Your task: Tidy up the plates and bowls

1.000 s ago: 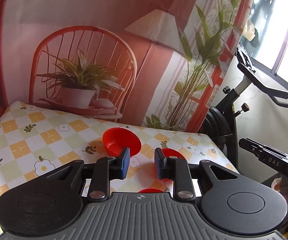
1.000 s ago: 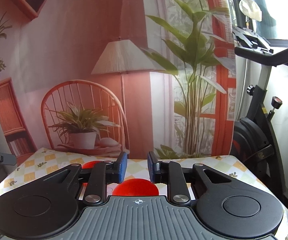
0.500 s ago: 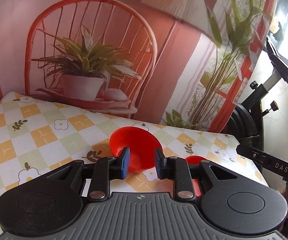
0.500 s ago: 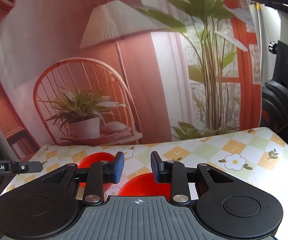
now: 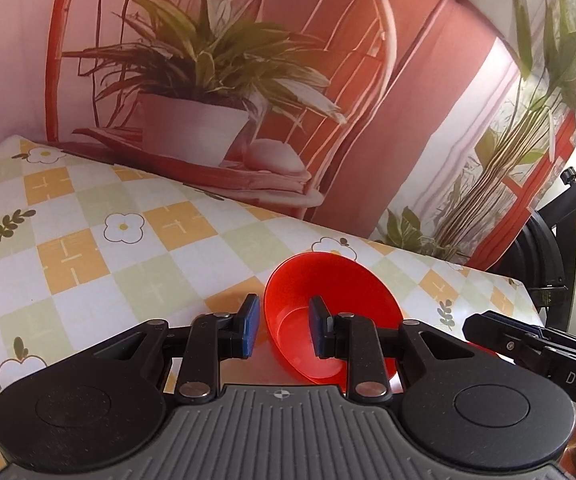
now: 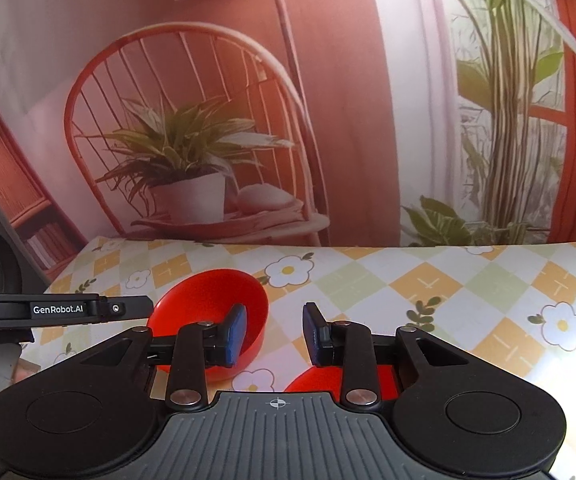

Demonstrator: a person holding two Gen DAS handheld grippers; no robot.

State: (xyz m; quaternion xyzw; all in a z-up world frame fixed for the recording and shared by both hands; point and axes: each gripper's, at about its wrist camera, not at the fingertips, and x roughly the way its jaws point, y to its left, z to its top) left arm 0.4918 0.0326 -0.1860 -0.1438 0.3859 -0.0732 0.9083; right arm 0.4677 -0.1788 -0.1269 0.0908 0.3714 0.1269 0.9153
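Red bowl [image 5: 328,312]: glossy orange-red plastic, round, with a smooth flared wall and a flat inner base; it appears tilted in the left wrist view, its opening facing the camera.
Red bowl, position: on the table [image 5: 88,248], toward the right half, short of the far edge.
Left tool [image 5: 282,330]: fingers apart with blue pads; the near left part of the bowl rim lies between them; contact with either pad cannot be confirmed.
Right tool [image 6: 274,330]: fingers apart, nothing between them; its left pad overlaps the bowl [image 6: 212,320] in view.
Second red item [image 6: 328,380]: flat, red, mostly hidden under the right tool's body near the front edge of the table; plate or bowl cannot be told.
Table cover: checked cloth in white, orange and pale green with flower prints.
Backdrop [image 6: 248,100]: printed fabric at the far edge, showing a chair, potted plant and lamp.
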